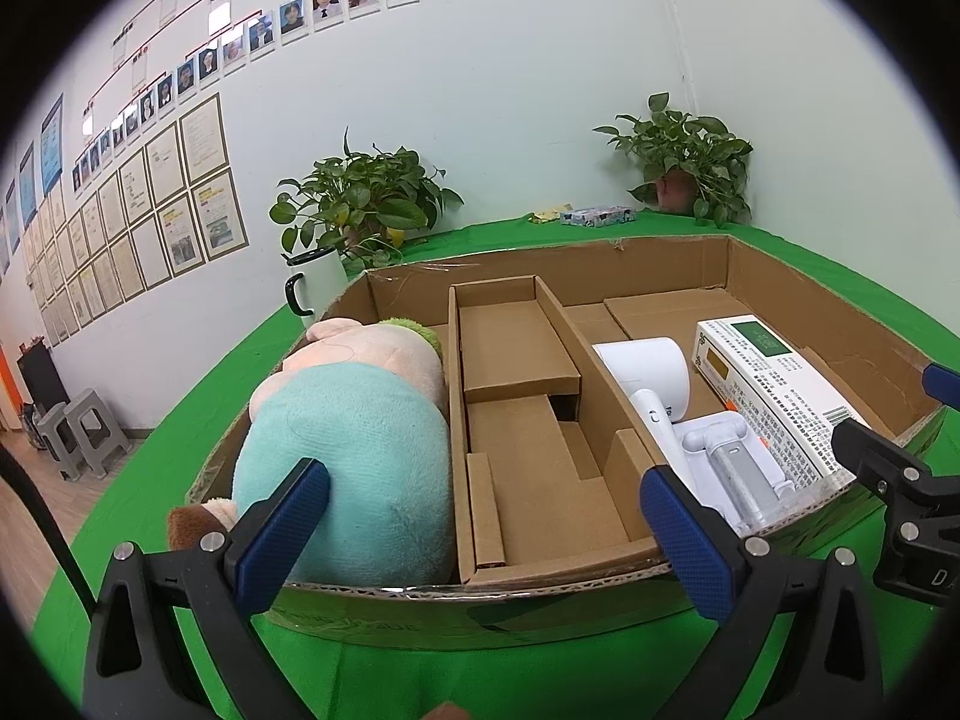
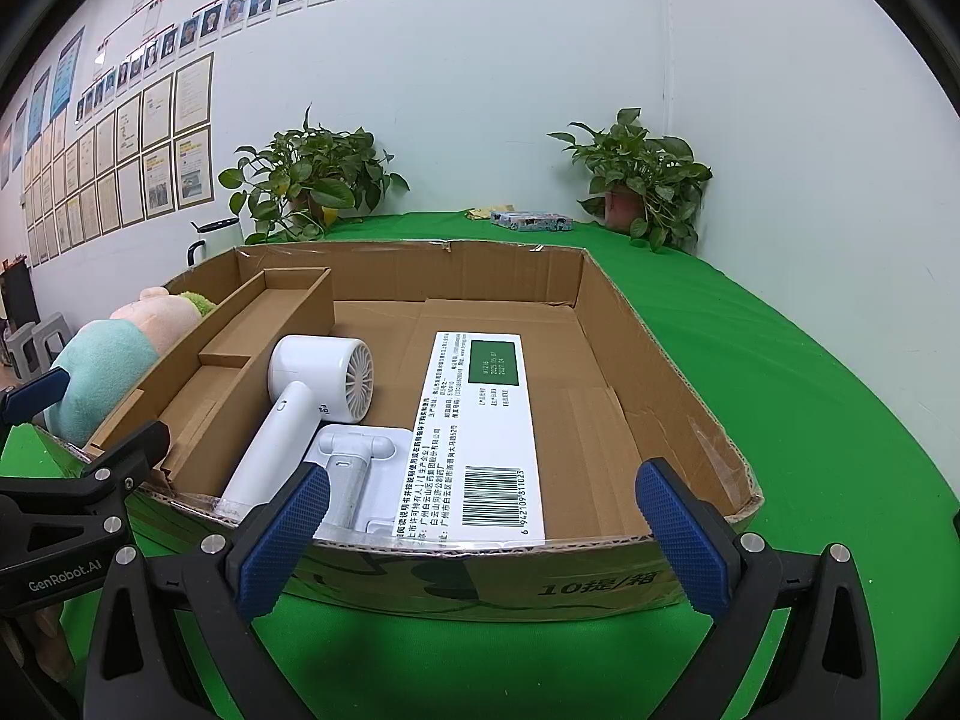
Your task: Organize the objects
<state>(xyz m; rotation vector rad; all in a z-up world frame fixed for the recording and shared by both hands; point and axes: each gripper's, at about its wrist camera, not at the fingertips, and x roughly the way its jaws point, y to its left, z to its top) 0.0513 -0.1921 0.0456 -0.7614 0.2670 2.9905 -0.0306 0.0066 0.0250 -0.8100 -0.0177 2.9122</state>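
Note:
A shallow cardboard box (image 1: pixel 540 591) (image 2: pixel 678 384) sits on the green table. A plush toy (image 1: pixel 354 450) (image 2: pixel 96 360) in a teal shirt lies in its left compartment. A cardboard insert (image 1: pixel 528 420) (image 2: pixel 252 348) fills the middle. On the right lie a white hair dryer (image 1: pixel 651 378) (image 2: pixel 300 414), a white handheld fan (image 1: pixel 732 462) (image 2: pixel 354 468) and a white medicine box (image 1: pixel 774 384) (image 2: pixel 480 438). My left gripper (image 1: pixel 486 534) is open and empty at the box's near edge. My right gripper (image 2: pixel 480 534) is open and empty at the near right edge.
Two potted plants (image 1: pixel 360 204) (image 1: pixel 684 162) stand at the table's back. A white mug (image 1: pixel 315 285) stands behind the box's left corner. A small printed packet (image 1: pixel 597 216) (image 2: pixel 531 220) and a yellow item (image 1: pixel 549 213) lie at the back. Grey stools (image 1: pixel 78 438) stand left of the table.

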